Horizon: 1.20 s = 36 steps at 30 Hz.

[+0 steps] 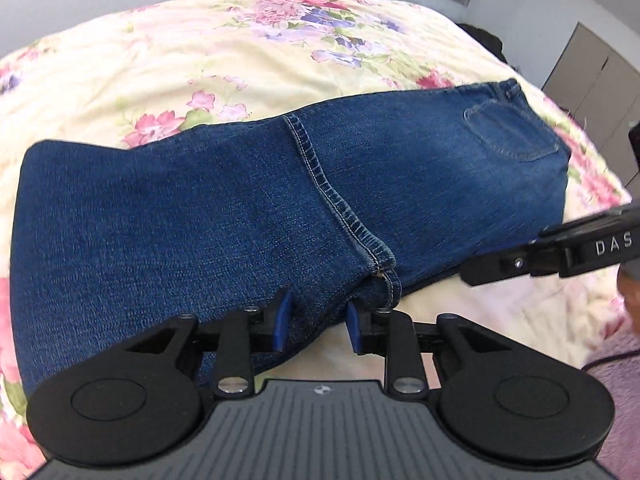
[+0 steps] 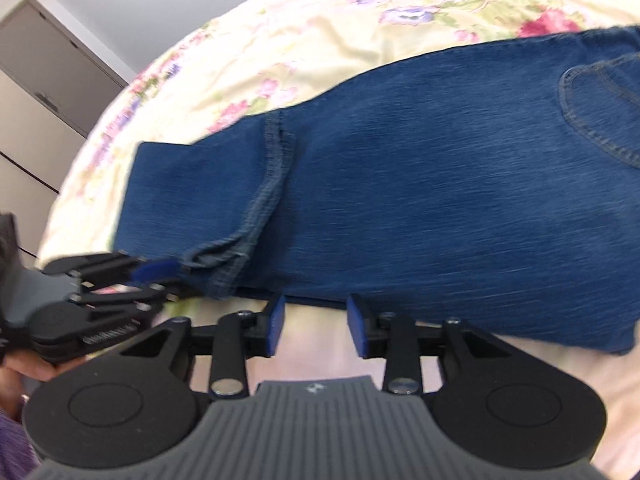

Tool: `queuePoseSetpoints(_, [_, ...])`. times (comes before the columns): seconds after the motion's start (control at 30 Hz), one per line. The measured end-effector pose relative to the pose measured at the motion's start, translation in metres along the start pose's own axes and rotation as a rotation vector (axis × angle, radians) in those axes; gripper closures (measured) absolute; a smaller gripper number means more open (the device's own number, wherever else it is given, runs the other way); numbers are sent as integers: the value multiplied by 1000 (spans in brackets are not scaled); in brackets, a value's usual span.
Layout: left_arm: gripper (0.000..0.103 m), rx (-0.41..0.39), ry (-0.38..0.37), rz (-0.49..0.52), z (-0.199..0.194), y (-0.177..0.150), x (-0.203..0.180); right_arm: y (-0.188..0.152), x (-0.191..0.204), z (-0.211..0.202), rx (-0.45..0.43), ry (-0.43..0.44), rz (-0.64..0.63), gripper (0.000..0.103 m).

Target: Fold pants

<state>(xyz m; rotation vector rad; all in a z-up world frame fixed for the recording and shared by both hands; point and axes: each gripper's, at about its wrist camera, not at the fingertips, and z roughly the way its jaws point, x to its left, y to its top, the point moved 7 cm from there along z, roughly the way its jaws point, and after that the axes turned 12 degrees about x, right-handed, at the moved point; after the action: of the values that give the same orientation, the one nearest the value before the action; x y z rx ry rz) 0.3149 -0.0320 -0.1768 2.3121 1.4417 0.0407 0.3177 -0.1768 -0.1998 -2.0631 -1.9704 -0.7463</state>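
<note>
Blue jeans (image 1: 240, 200) lie folded across a floral bedspread (image 1: 200, 60), leg hem (image 1: 320, 176) laid over the thigh and back pocket (image 1: 512, 132) facing up. My left gripper (image 1: 318, 322) stands open at the near edge, with the hem corner's denim lying between its blue pads and not pinched. In the right wrist view, my right gripper (image 2: 316, 326) is open just short of the jeans' (image 2: 400, 200) near edge, with only bedspread between its fingers. The left gripper (image 2: 156, 276) shows there at the hem corner. The right gripper (image 1: 520, 260) reaches in from the right.
Grey cabinet doors (image 1: 592, 80) stand beyond the bed's far right side, also seen as cabinet doors (image 2: 40, 80) at the upper left. A person's hand (image 2: 24, 364) holds the left gripper. Purple fabric (image 1: 616, 364) lies at the lower right. Bedspread (image 2: 320, 20) extends behind the jeans.
</note>
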Motion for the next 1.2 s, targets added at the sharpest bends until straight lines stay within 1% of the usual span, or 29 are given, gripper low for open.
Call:
queuePoseSetpoints(0.07, [65, 13, -25, 6, -2, 2, 0, -3, 9, -2, -1, 26, 24, 68])
queuePoseSetpoints(0.13, [52, 13, -37, 19, -9, 2, 2, -4, 17, -3, -7, 58, 55, 63])
queuePoseSetpoints(0.17, [49, 6, -55, 25, -15, 0, 2, -4, 21, -4, -11, 76, 74, 61])
queuePoseSetpoints(0.2, [46, 2, -68, 24, -20, -1, 3, -5, 24, -4, -12, 91, 96, 57])
queuePoseSetpoints(0.27, [46, -15, -63, 27, -32, -5, 8, -7, 33, -2, -12, 129, 147, 55])
queuePoseSetpoints(0.3, [46, -26, -46, 29, -38, -7, 12, -9, 36, 0, -9, 148, 170, 55])
queuePoseSetpoints(0.37, [46, -41, 14, 9, -47, -11, 25, -12, 45, 5, 0, 201, 230, 53])
queuePoseSetpoints(0.53, [46, -61, 156, -95, -66, -27, 70, -23, 56, 32, 3, 310, 406, 52])
queuePoseSetpoints(0.6, [46, -73, 184, -129, -72, -32, 84, -25, 57, 47, 11, 365, 501, 52])
queuePoseSetpoints(0.67, [46, -87, 191, -165, -77, -36, 98, -23, 56, 59, -4, 402, 569, 53])
queuePoseSetpoints(0.77, [46, -103, 189, -199, -81, -41, 111, -18, 51, 67, -53, 415, 657, 55])
queuePoseSetpoints(0.83, [46, -112, 184, -212, -82, -44, 117, -11, 45, 69, -74, 399, 698, 61])
queuePoseSetpoints(0.9, [46, -115, 176, -221, -81, -47, 123, -7, 41, 70, -90, 388, 720, 65])
queuePoseSetpoints(1.07, [46, -116, 178, -237, -80, -54, 131, 2, 35, 65, -133, 366, 697, 78])
queuePoseSetpoints(1.17, [46, -121, 181, -245, -83, -56, 133, 8, 34, 61, -154, 319, 634, 81])
queuePoseSetpoints(1.2, [46, -126, 180, -250, -84, -57, 134, 11, 36, 61, -159, 292, 603, 85])
